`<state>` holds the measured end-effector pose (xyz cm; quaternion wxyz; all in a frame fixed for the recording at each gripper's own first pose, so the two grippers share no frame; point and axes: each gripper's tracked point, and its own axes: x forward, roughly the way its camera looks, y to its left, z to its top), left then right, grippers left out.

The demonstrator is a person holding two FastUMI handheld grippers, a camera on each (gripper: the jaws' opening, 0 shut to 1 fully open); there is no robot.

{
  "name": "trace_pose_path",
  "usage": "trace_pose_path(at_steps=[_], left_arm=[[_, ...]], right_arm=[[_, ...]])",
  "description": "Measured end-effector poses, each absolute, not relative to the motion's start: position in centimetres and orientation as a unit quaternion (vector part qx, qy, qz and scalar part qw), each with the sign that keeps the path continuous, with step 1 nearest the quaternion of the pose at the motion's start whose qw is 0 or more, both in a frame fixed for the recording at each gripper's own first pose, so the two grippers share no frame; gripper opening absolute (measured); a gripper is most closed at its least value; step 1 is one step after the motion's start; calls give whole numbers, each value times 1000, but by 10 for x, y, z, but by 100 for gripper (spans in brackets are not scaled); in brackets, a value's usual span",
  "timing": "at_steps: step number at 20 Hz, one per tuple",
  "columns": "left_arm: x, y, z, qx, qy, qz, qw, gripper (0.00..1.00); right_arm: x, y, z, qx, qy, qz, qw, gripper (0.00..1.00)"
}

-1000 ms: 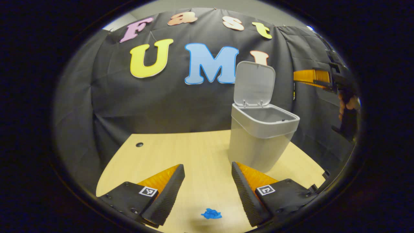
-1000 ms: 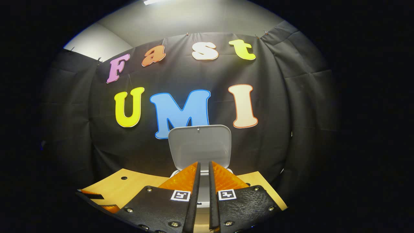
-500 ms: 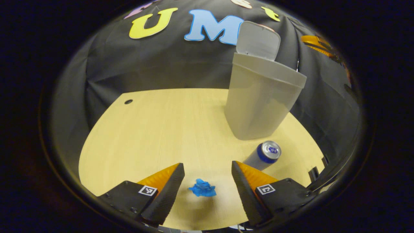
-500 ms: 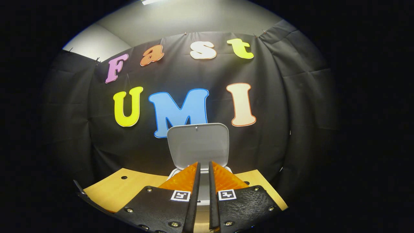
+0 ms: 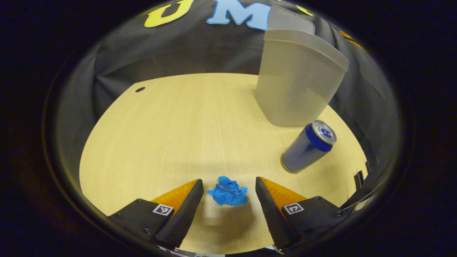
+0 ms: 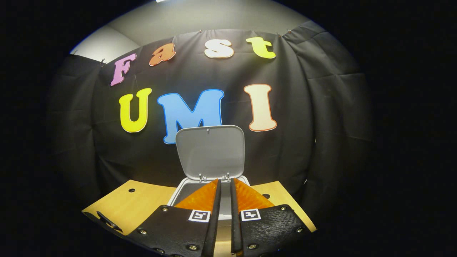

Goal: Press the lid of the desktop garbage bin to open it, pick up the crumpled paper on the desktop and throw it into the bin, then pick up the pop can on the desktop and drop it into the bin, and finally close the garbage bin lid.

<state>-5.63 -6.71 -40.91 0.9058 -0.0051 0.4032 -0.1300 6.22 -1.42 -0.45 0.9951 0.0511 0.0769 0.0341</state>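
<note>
In the left gripper view the left gripper [image 5: 229, 192] hangs low over the desk [image 5: 171, 128] with its fingers spread wide apart. The blue crumpled paper [image 5: 227, 191] lies on the desk near the front edge, in the gap between the two fingertips and touching neither (a little space shows on each side of it). The can [image 5: 309, 146] stands upright near the desk's right edge, well to the right of the paper. Just behind the can is the bin [image 5: 298, 76], close to the back right part of the desk; whether the two touch cannot be told. The lid [image 5: 289, 20] rises above the bin's rim, open. A small dark hole [image 5: 140, 89] sits near the back left corner of the desk.

In the right gripper view the right gripper [image 6: 225, 187] has its fingers drawn together with a thin slit between them, holding nothing. It is raised in front of the bin [image 6: 182, 186], whose lid [image 6: 210, 151] stands upright on its rear hinges, showing its pale underside. The desk [image 6: 135, 205] shows on either side of the bin.
</note>
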Motion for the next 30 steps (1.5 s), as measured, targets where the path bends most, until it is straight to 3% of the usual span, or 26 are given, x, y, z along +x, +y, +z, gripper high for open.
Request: trace_pose_path(at_steps=[13, 16, 20, 29, 30], left_arm=[[-53, -59, -437, 16, 431, -121, 894, 94], [-46, -53, -437, 21, 434, -116, 893, 65], [-45, -52, -436, 22, 434, -117, 893, 51], [-20, -46, -398, 27, 400, -110, 909, 51], [-13, -44, -387, 27, 390, -108, 914, 47]], right_arm=[[66, -21, -12, 58, 86, 23, 994, 17], [67, -21, -15, 60, 89, 23, 994, 17], [70, -21, -17, 62, 92, 23, 994, 17], [75, -24, -21, 62, 93, 21, 994, 17], [75, -24, -21, 63, 93, 21, 993, 17]])
